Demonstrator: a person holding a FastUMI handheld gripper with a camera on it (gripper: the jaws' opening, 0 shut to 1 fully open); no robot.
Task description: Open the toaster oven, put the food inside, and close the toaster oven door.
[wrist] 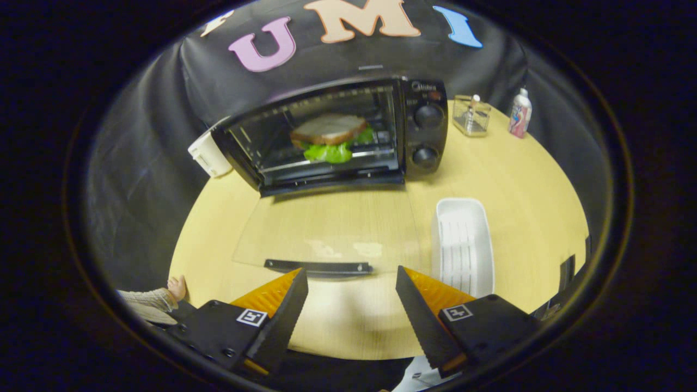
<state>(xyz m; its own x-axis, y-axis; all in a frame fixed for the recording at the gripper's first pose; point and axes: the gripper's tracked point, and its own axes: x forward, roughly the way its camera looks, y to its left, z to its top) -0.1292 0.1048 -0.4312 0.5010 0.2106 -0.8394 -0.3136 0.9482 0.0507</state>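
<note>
Gripper: fingers spread wide, holding nothing. Toaster oven: beyond fingers, glass door lowered flat, handle just ahead. Sandwich: on inside rack.

The gripper is hovering with its fingers spread and empty just behind the door handle. Beyond them the toaster oven is standing open, holding a sandwich. A white tray is lying beside the glass door.
</note>
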